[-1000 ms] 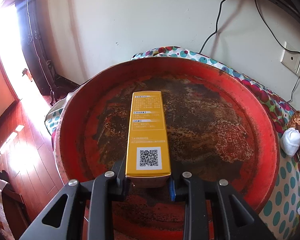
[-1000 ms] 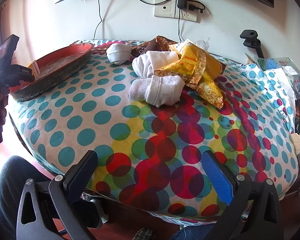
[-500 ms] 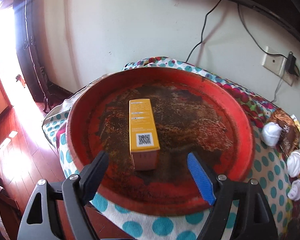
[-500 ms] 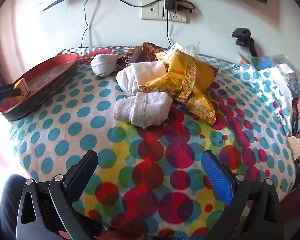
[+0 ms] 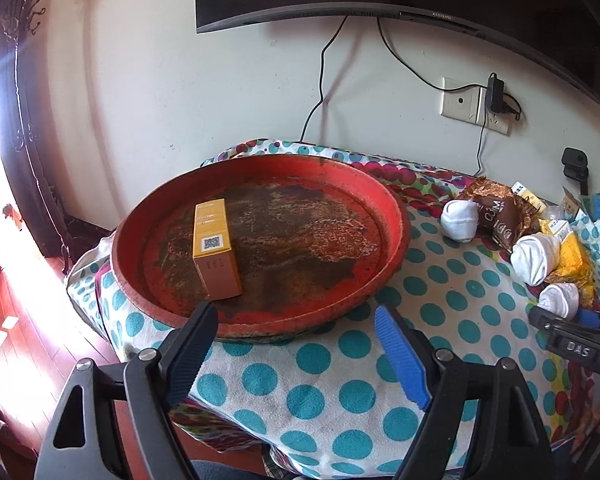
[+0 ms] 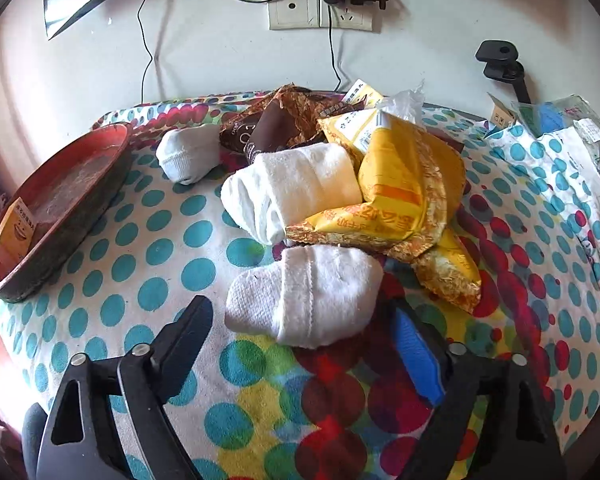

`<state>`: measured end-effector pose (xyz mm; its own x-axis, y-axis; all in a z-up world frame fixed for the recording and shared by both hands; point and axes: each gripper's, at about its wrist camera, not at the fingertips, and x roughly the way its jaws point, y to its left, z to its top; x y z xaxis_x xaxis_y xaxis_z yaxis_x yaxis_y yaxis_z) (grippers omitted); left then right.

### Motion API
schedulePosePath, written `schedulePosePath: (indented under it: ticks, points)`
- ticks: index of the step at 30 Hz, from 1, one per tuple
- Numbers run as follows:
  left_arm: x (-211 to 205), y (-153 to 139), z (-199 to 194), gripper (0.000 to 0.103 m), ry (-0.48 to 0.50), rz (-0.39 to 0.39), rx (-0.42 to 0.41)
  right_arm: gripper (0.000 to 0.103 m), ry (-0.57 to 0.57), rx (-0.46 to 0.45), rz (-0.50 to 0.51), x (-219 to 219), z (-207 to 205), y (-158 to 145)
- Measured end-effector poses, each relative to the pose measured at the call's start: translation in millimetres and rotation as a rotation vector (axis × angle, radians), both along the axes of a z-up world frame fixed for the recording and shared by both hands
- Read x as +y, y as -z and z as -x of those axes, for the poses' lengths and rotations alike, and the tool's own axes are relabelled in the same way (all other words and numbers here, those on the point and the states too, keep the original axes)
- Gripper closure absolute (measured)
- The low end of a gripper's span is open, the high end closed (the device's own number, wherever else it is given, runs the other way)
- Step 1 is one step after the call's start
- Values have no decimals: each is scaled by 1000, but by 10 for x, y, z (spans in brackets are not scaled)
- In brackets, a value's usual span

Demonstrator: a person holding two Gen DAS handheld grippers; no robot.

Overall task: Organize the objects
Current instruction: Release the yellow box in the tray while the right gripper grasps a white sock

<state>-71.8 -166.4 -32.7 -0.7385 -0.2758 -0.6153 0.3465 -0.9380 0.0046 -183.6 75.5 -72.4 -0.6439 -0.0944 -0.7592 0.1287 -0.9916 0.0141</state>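
The yellow box (image 5: 214,248) lies in the red tray (image 5: 396,220) at the left end of the polka-dot surface (image 5: 340,360). The left hand-held gripper (image 5: 296,354) hangs spread wide above the surface's near edge, gripping nothing. The right hand-held gripper (image 6: 300,350) is closing, its jaws apart astride a rolled white sock (image 6: 304,300) near the surface's middle, just before a yellow packet (image 6: 404,188).

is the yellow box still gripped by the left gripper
No, the yellow box lies in the red tray, clear of the open left gripper.
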Motion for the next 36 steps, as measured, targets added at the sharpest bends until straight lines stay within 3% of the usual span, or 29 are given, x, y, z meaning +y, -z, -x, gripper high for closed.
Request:
schedulePosePath:
  ticks: [1,9,36]
  points:
    - [13,6,2,20,7,-10,-3,42,-8,6,-12,-27,9,-3]
    - [155,38,16,20,51,0,-17,54,-16,25,3,15,-38,-21]
    - [78,101,19,20,6,-20,-54,55,-91,33,52,-160,-186,-167]
